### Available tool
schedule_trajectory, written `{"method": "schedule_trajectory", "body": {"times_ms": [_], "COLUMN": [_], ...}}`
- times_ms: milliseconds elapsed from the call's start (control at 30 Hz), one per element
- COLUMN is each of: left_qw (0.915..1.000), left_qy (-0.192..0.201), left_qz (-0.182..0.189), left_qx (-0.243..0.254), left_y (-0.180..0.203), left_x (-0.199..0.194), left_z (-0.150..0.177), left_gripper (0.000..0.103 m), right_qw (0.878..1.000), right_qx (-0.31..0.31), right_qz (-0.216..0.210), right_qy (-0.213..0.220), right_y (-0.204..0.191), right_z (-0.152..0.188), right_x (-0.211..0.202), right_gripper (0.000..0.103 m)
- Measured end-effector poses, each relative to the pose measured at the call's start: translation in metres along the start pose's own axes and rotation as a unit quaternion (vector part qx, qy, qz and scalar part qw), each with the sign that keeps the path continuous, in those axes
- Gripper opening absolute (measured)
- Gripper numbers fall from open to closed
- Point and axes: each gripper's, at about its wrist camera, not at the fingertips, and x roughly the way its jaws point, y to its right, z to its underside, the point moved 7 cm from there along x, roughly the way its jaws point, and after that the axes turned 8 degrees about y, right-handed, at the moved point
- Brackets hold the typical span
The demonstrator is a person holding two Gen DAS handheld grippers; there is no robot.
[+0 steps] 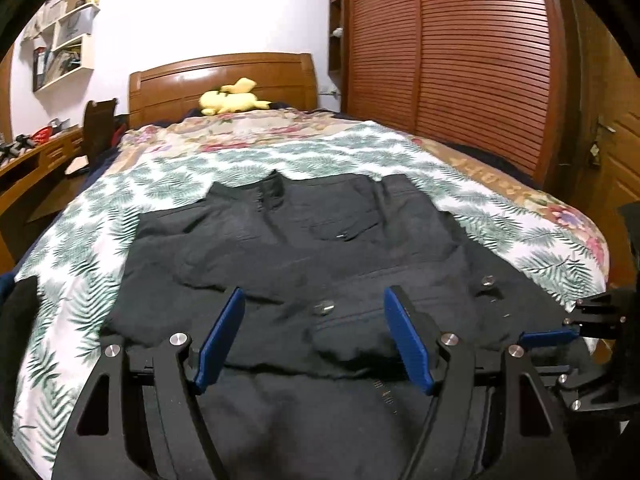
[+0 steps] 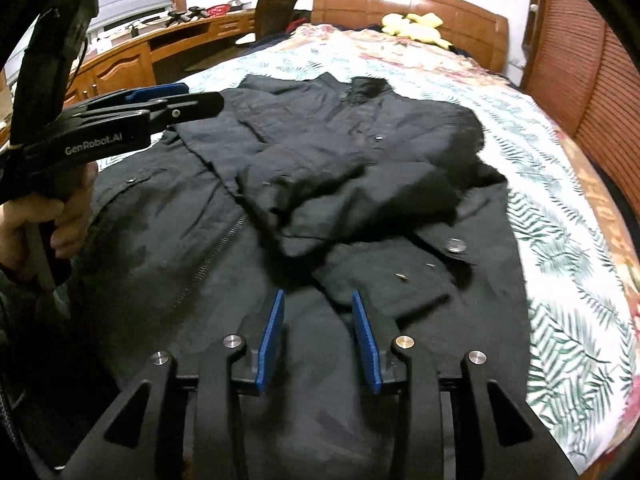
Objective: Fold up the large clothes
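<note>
A dark jacket [image 1: 280, 240] with snap buttons and a zipper lies spread flat on the bed. In the right wrist view a sleeve [image 2: 340, 184] of the jacket [image 2: 160, 220] is folded across its chest. My left gripper [image 1: 315, 292] hovers over the jacket's lower front, open wide, with nothing between its blue pads. It also shows at the left in the right wrist view, where the left gripper [image 2: 192, 98] is held by a hand. My right gripper [image 2: 317, 293] is open to a narrower gap just behind the sleeve's cuff, and no cloth sits between its pads.
The bed carries a leaf-print sheet [image 1: 100, 216] and a floral quilt [image 1: 256, 128]. A yellow plush toy [image 1: 232, 98] lies by the wooden headboard [image 1: 224, 76]. A slatted wardrobe [image 1: 460, 60] stands to the right, a wooden desk [image 2: 132, 60] and a chair [image 2: 276, 8] to the left.
</note>
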Motion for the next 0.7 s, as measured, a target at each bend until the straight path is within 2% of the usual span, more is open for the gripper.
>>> {"method": "schedule_trajectory", "body": {"times_ms": [333, 400, 600, 700], "left_qw": [0.9976, 0.9968, 0.9944, 0.9934], "left_qy": [-0.007, -0.015, -0.054, -0.075], "left_qz": [0.068, 0.078, 0.090, 0.085], "left_qx": [0.008, 0.009, 0.013, 0.018], "left_y": [0.058, 0.065, 0.078, 0.079], "left_x": [0.021, 0.027, 0.048, 0.057], "left_z": [-0.009, -0.007, 0.005, 0.013], "left_gripper": [0.072, 0.062, 0.060, 0.059], "right_qw": [0.999, 0.998, 0.998, 0.997], "right_qx": [0.031, 0.037, 0.047, 0.051], "right_qz": [0.043, 0.048, 0.051, 0.050], "right_qy": [0.002, 0.002, -0.005, -0.004], "right_y": [0.031, 0.035, 0.038, 0.043], "right_z": [0.021, 0.025, 0.035, 0.035], "right_x": [-0.009, -0.010, -0.007, -0.005], "right_gripper": [0.041, 0.042, 0.044, 0.044]}}
